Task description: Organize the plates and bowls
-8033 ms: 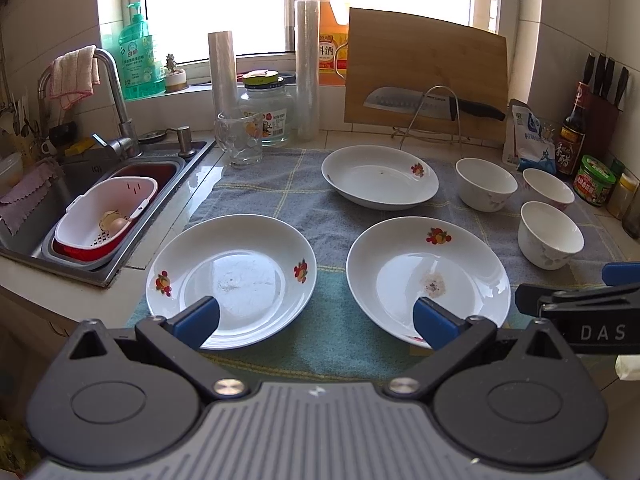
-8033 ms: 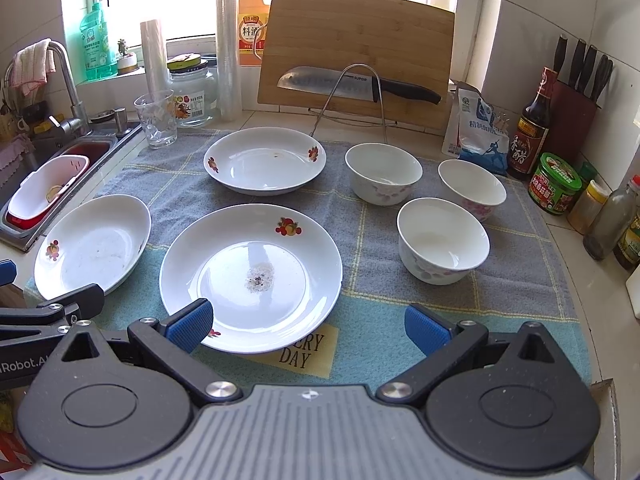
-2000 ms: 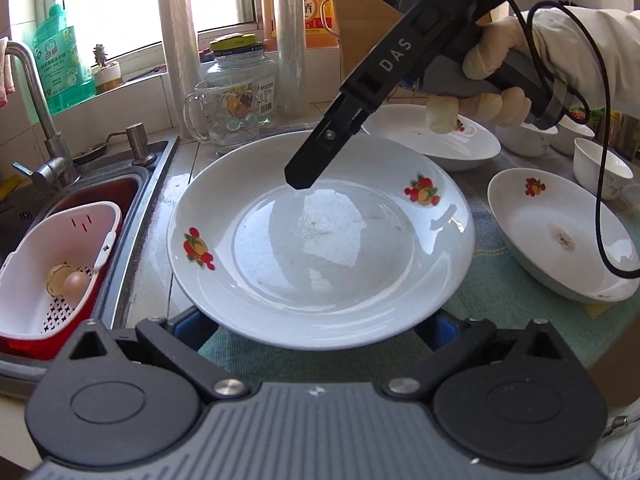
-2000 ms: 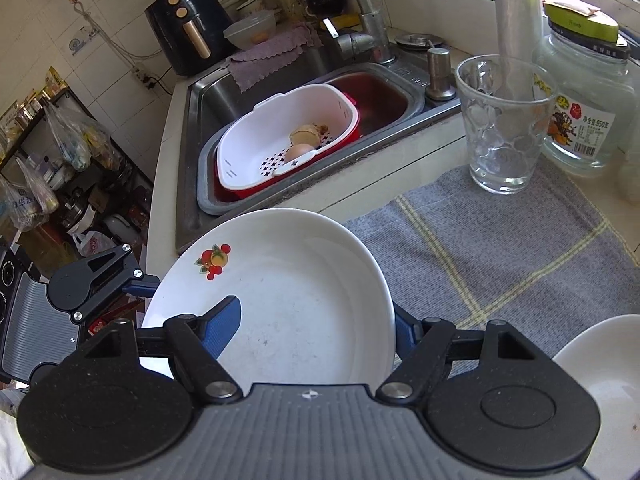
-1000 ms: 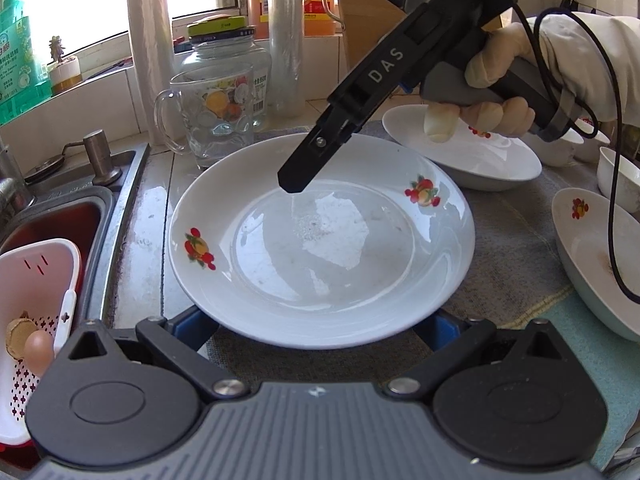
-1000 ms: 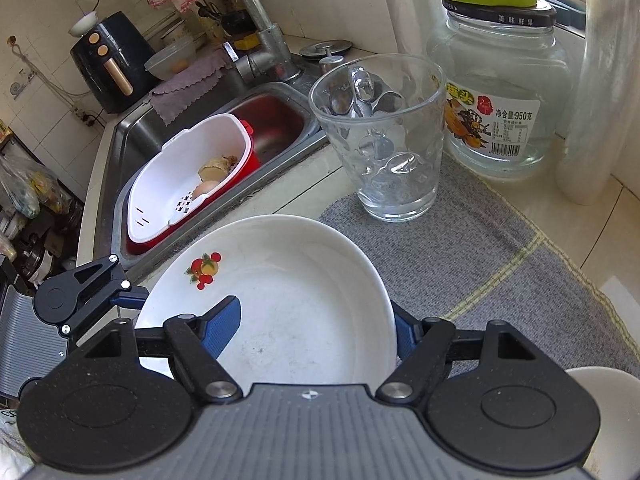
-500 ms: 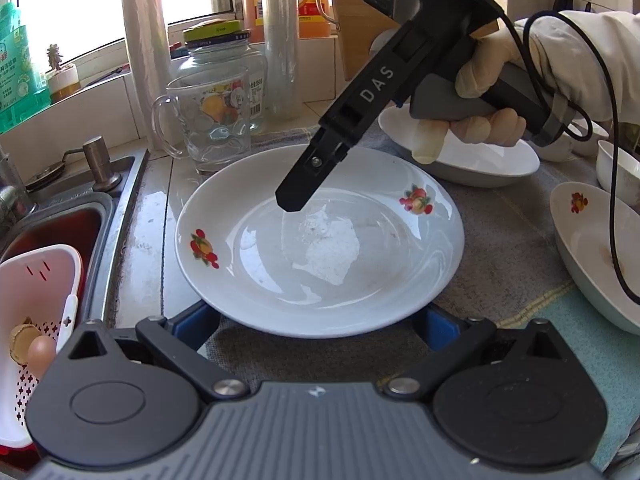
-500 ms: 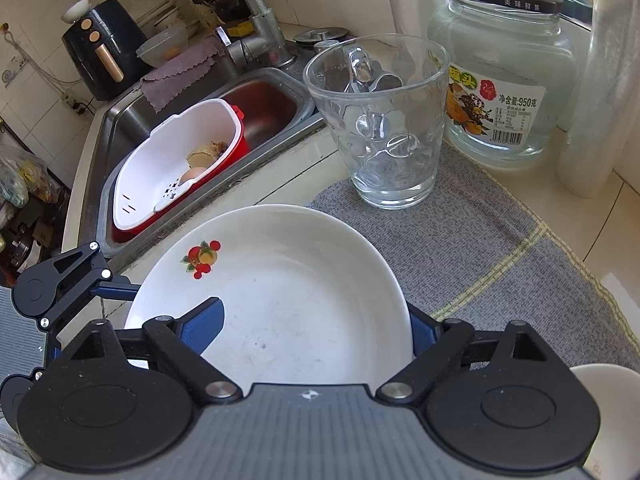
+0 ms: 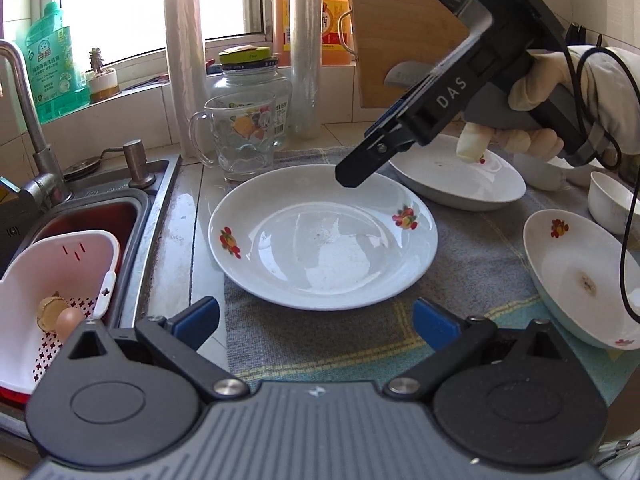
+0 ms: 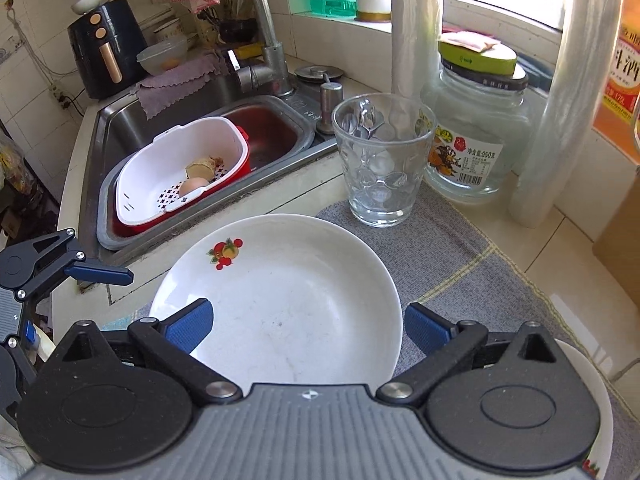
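Note:
A white plate with fruit prints (image 9: 320,240) rests on the grey cloth (image 9: 472,256) near the sink; it also shows in the right wrist view (image 10: 288,300). My left gripper (image 9: 316,322) is open, just short of the plate's near rim and clear of it. My right gripper (image 10: 306,326) is open and hovers over the plate's far side, with the rim between its pads; in the left wrist view it hangs above the far rim (image 9: 360,168). A second plate (image 9: 456,176), a third plate (image 9: 580,280) and a bowl (image 9: 612,208) lie to the right.
The sink (image 10: 200,120) with a white strainer basket (image 10: 180,168) is left of the plate. A glass mug (image 9: 244,140), a jar (image 9: 256,84), two film rolls and an oil bottle stand behind it. A cutting board (image 9: 400,36) leans at the back.
The plate was carried from the front toward the sink and set down on the cloth. Both grippers opened and let go; the left one drew back and the right one lifted.

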Demonstrator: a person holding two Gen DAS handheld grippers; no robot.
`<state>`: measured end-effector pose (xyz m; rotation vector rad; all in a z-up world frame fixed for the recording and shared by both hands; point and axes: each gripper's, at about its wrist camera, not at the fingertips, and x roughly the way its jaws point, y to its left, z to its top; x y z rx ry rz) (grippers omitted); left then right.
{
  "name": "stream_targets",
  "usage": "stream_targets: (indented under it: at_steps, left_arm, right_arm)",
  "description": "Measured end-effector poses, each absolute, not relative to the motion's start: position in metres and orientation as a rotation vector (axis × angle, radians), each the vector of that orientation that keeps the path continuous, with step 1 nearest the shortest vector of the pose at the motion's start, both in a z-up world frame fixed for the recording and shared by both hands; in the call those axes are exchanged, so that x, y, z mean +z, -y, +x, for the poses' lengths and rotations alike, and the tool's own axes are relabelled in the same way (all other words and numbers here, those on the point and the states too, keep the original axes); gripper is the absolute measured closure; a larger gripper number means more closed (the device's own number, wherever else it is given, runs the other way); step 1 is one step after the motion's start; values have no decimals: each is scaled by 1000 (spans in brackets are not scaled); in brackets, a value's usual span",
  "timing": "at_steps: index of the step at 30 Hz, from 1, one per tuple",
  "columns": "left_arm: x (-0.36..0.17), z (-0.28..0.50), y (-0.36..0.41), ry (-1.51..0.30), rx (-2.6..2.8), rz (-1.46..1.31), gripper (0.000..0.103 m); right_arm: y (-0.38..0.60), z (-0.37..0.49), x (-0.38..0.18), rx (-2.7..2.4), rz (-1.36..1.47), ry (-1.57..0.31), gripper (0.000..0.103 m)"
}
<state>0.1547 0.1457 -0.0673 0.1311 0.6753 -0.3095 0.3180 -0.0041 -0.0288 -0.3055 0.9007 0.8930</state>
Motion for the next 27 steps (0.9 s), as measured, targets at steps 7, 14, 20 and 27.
stream_targets:
  at_steps: [7,14,20,27]
  left_arm:
    - [-57,130,-123,-628,-288,109,1]
    - [-53,99,-94,-629,-330,117,1]
    - [-55,77,-72,-643,-360,143,1]
    - [-62,57,-52,-671,-424,192,1]
  right_arm:
    - [37,256,-2,798,-302,-793,0]
    - [75,191,-5,694,-287,-772,0]
    - [106,143,-11,603,-219,-773,0]
    - [148,101,-21,488,-126,-774,0]
